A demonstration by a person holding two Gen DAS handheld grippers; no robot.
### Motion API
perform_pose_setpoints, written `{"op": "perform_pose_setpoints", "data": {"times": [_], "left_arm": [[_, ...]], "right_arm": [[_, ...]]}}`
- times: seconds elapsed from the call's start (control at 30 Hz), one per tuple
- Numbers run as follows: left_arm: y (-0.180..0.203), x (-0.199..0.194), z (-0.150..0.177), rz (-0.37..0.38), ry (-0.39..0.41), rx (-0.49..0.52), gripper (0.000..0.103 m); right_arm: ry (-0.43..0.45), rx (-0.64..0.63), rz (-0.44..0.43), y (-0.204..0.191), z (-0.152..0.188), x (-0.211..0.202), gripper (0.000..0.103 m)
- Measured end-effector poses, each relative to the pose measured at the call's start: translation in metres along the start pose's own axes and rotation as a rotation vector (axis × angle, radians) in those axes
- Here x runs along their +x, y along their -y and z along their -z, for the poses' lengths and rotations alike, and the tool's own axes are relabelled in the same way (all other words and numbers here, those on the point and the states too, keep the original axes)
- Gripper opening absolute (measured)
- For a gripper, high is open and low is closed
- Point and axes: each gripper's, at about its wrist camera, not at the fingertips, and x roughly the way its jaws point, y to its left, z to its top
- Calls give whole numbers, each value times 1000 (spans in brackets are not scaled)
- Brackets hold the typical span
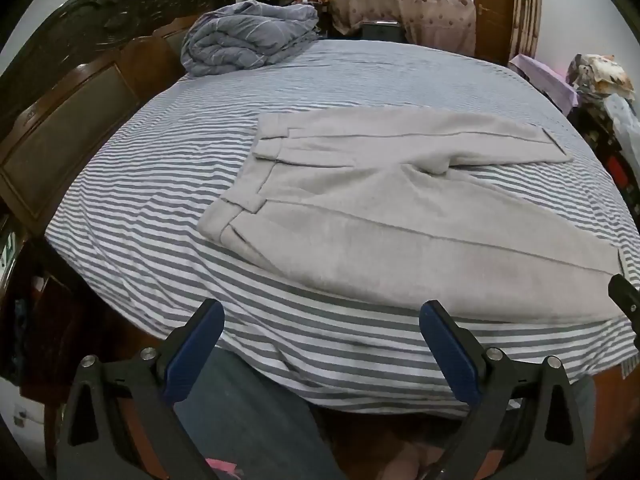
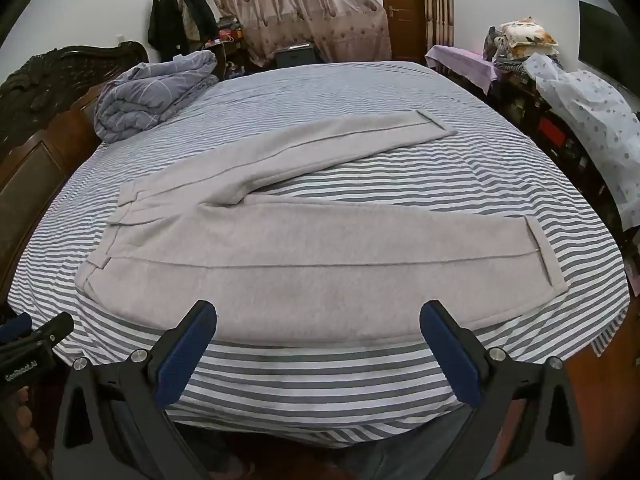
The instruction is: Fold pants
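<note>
Light grey pants (image 1: 360,216) lie flat on the striped bed (image 1: 160,208), waistband to the left, both legs spread apart toward the right. They also show in the right wrist view (image 2: 248,248), with the near leg's cuff (image 2: 540,248) at the right. My left gripper (image 1: 320,316) is open and empty, hovering over the bed's near edge, short of the near leg. My right gripper (image 2: 316,316) is open and empty, at the near leg's front edge. The other gripper's tip shows at the right edge of the left wrist view (image 1: 624,296) and at the left edge of the right wrist view (image 2: 36,336).
A folded grey-blue quilt (image 2: 152,92) sits at the bed's far left corner. A dark carved wooden headboard (image 1: 68,112) runs along the left. Cluttered furniture with cloths (image 2: 580,112) stands along the right side. Curtains (image 2: 304,12) and a door are at the back.
</note>
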Motion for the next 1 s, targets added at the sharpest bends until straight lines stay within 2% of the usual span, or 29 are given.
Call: {"op": "perform_pose_setpoints", "data": {"times": [0.2,0.53,1.0], "left_arm": [[5,4,4,1,-3,24,97],[7,-2,5,36,59,31,97],[12,0,8,18,42,53,97]], "right_arm": [[-8,5,0,0,2,9,101],[-10,10,-5,0,4,12,101],[-11,8,-3,-4,6,14,101]]}}
